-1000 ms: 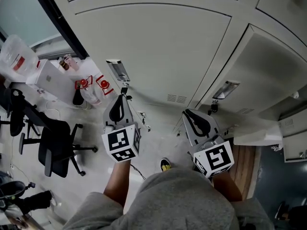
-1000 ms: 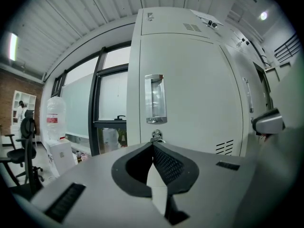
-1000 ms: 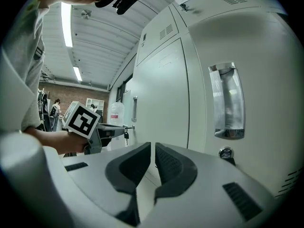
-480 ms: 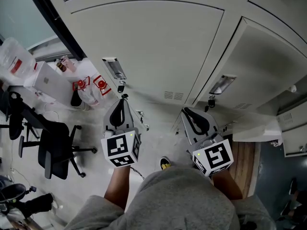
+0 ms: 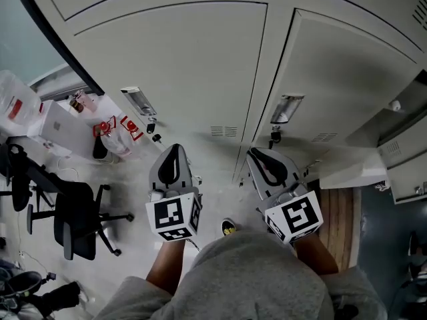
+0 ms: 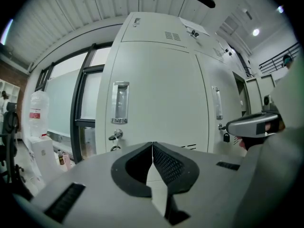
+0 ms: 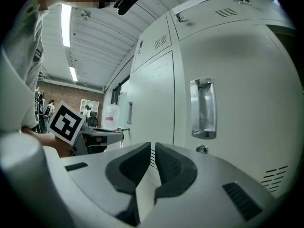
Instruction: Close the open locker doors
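Since the locker door [image 5: 173, 65] is shut, contents hide.

Black office chair [image 5: 79, 220], water jug [image 6: 37, 114]

Two tall pale-grey locker doors stand side by side, each with a recessed metal handle: the left door [image 5: 180, 59] sits flush and the right door [image 5: 333, 79] looks almost shut. Further right, a third door [image 5: 350, 172] juts open.

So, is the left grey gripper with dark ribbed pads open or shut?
Shut: the left gripper shows its dark pads meeting at the tips, nothing between them.
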Motion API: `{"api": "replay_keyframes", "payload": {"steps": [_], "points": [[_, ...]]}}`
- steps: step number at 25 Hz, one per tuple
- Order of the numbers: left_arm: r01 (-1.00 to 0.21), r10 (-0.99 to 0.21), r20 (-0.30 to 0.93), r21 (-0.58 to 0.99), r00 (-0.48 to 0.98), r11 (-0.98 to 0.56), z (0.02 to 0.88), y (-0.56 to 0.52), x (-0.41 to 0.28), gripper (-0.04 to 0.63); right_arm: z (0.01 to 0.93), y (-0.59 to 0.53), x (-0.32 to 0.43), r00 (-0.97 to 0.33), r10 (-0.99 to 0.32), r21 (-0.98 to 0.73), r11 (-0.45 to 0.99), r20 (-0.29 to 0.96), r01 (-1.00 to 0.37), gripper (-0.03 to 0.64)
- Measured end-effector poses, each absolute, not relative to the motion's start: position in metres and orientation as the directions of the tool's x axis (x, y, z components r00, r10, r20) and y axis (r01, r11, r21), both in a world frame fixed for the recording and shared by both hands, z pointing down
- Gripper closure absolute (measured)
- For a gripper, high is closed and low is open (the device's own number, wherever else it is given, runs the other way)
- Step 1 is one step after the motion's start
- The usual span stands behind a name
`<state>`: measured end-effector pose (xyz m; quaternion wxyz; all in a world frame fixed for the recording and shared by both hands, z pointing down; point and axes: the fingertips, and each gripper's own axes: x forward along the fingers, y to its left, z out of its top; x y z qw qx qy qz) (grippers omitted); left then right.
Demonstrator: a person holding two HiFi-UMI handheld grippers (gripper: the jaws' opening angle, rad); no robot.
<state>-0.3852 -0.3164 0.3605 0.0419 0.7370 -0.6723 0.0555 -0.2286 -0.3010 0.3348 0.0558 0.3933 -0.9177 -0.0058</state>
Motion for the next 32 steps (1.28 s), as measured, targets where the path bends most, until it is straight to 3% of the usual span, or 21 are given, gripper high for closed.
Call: {"api": "replay_keyframes", "payload": {"steps": [16,32], "points": [[-0.95,-0.943,0.118,0.001,0.311,-0.313,0.346,-0.289,-0.214,0.581,0.319,-0.271,-0.077,-0.565,-0.822,0.05,0.569,0.07,-0.821,0.574],[-0.785,-0.777,0.136,0.019,0.615,-0.619,0.348,-0.235,0.037,0.522,0.32,-0.188,0.227,-0.158,-0.986,0.009,0.159,0.051,-0.987,0.572]]}}
